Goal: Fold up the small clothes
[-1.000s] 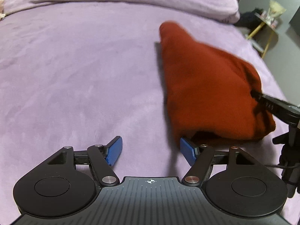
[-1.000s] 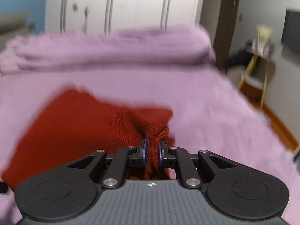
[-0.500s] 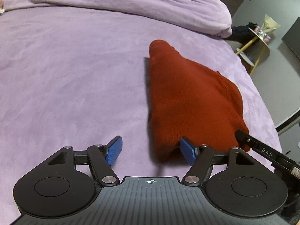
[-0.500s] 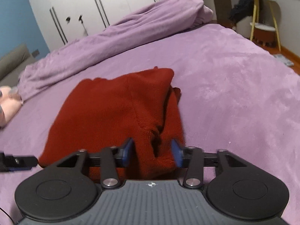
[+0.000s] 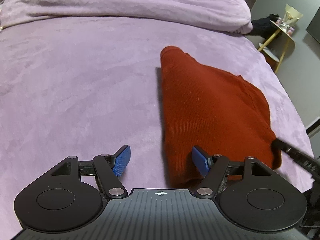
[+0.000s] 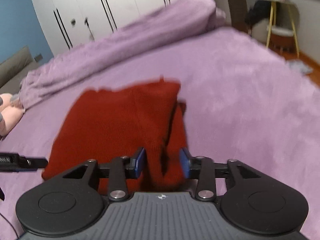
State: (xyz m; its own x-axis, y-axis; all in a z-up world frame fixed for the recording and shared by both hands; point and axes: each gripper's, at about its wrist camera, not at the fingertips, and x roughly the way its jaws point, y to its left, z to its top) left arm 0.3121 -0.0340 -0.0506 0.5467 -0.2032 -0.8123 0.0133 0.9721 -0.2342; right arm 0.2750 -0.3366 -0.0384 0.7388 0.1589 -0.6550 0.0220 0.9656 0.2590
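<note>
Left wrist view: a folded red knit garment (image 5: 210, 108) lies on a bed covered in a purple blanket (image 5: 80, 80), right of centre. The left hand-held gripper (image 5: 161, 160) hovers at the garment's near left corner, its blue pads spread wide and gripping nothing; the right pad overlaps the cloth's edge. A black finger of the right hand-held gripper (image 5: 288, 150) shows at the garment's right edge. A rumpled purple duvet (image 5: 130, 2) runs along the far side.

Right wrist view: the right hand-held gripper (image 6: 162, 162) has just been opening; its pads now stand apart on either side of the garment's (image 6: 120, 124) near folded edge, not pressing it. White wardrobe doors (image 6: 112, 6) stand behind the bed.
</note>
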